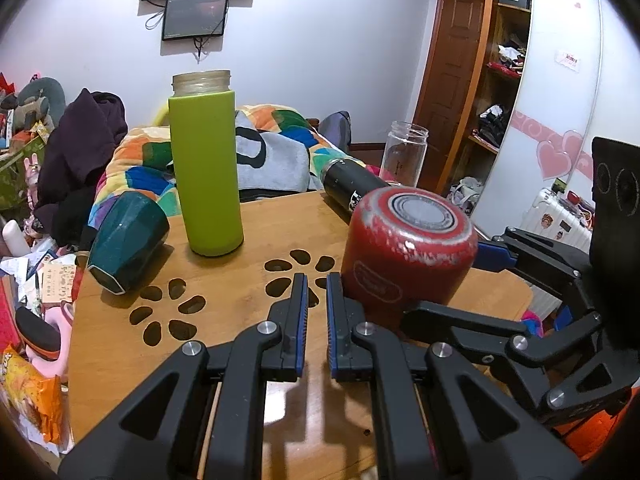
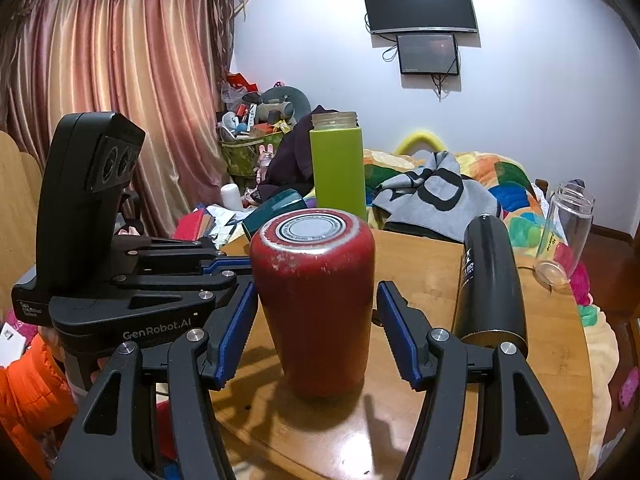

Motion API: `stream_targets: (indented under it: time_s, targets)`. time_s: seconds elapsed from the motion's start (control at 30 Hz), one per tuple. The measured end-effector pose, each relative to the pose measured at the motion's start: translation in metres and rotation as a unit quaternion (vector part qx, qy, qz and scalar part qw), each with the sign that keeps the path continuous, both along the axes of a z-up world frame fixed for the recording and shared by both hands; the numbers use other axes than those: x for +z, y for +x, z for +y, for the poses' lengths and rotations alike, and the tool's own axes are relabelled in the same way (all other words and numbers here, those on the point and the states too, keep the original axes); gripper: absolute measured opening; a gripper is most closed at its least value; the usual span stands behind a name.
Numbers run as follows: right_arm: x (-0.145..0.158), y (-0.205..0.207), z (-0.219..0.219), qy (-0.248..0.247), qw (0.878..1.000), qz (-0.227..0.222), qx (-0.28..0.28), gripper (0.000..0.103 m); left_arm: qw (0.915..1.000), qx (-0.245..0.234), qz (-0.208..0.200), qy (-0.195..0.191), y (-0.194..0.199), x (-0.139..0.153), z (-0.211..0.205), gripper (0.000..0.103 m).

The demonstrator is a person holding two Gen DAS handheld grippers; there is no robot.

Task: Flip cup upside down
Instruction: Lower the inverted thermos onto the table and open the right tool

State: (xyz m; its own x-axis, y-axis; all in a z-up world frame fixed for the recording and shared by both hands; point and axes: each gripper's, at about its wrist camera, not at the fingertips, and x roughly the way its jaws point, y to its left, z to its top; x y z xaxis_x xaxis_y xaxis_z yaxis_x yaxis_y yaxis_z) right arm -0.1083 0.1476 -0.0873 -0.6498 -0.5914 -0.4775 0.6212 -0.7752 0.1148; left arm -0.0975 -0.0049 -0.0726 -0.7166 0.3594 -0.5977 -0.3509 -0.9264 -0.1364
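A worn red cup (image 2: 318, 300) stands upside down on the wooden table (image 2: 424, 264), its grey base ring facing up; it also shows in the left wrist view (image 1: 404, 252). My right gripper (image 2: 316, 320) is open, its blue-padded fingers (image 2: 236, 336) on either side of the cup with small gaps, not touching. My left gripper (image 1: 317, 300) is nearly shut and empty, just left of the cup, above the table's petal cut-outs.
A tall green bottle (image 1: 206, 164) stands upright at the back. A dark teal cup (image 1: 126, 236) lies on its side at the left edge. A black flask (image 2: 490, 280) lies beside the red cup. A clear jar (image 2: 566, 232) sits at the far right edge.
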Motion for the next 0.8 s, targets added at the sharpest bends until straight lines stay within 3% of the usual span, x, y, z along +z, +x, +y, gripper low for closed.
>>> stream_targets:
  time_s: [0.17,0.33,0.43,0.47,0.6,0.67,0.8]
  targets:
    - [0.007,0.005,0.007,-0.003,1.000,0.007,-0.007,0.058,0.9999,0.009,0.015,-0.001,0.009,0.011,-0.003,0.010]
    - [0.022,0.014,0.022,-0.013,0.999,0.020,-0.031,0.064,0.9981,0.040,0.048,0.000,0.026,0.030,-0.011,0.027]
    - [0.034,0.022,0.033,-0.020,0.998,0.036,-0.054,0.078,0.9949,0.067,0.076,0.004,0.041,0.045,-0.017,0.048]
    - [0.038,0.025,0.037,-0.024,0.997,0.042,-0.058,0.083,0.9936,0.075,0.084,0.003,0.045,0.048,-0.018,0.060]
    - [0.051,0.039,0.050,-0.030,0.995,0.064,-0.072,0.092,0.9884,0.101,0.114,0.002,0.065,0.058,-0.018,0.094]
    - [0.056,0.047,0.054,-0.029,0.993,0.078,-0.086,0.103,0.9850,0.113,0.130,-0.001,0.075,0.062,-0.017,0.099]
    - [0.065,0.060,0.063,-0.041,0.990,0.092,-0.103,0.103,0.9804,0.125,0.151,-0.009,0.089,0.066,-0.010,0.103]
